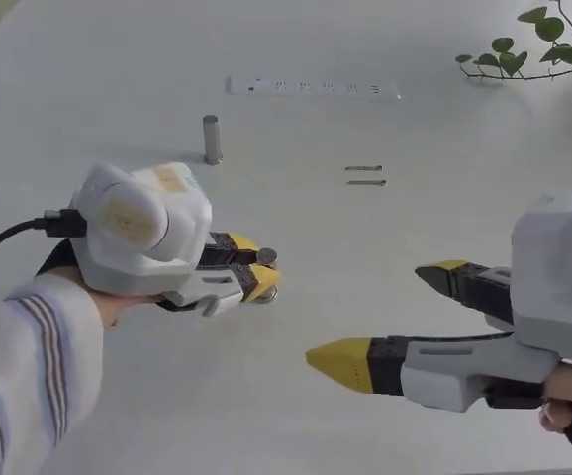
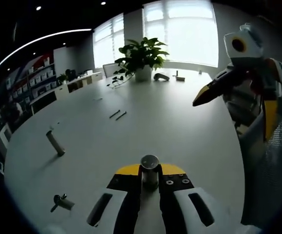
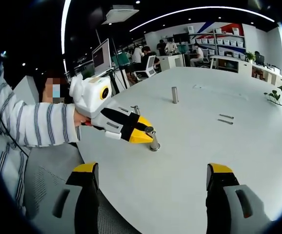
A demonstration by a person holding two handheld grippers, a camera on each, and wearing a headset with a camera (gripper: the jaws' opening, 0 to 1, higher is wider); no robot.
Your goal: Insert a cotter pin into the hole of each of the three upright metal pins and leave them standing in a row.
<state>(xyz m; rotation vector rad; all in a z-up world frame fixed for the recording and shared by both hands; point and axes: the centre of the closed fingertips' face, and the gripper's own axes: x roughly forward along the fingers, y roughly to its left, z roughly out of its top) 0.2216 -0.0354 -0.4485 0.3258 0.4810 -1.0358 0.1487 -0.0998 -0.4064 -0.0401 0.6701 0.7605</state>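
1. Worktop (image 1: 217,406): white and wide, carrying every item below.
2. Potted plant (image 2: 141,54): standing at the far end of the worktop, with its leaves trailing over the edge.
3. Right gripper (image 1: 365,313): hovering above the near right part of the worktop. Its yellow-tipped jaws are standing spread wide with nothing between them, pointing toward the left gripper and well apart from it.
4. Left gripper (image 1: 264,275): lying level just above the worktop in a hand with a striped sleeve. Its jaws are pinching the gripped metal pin about mid-height.
5. Power strip (image 1: 311,87): lying flat along the far side of the worktop.
6. Gripped metal pin (image 2: 150,168): standing upright between the left jaws, with its round head showing above them and its base appearing to be touching the worktop.
7. Free metal pin (image 1: 212,139): standing upright by itself, beyond the left gripper and nearer the power strip.
8. Third metal pin (image 2: 63,201): lying on its side near the left gripper. Its detail is too small to be telling more.
9. Two cotter pins (image 1: 365,175): lying flat and parallel, just beside each other, right of the free metal pin and apart from all three metal pins.
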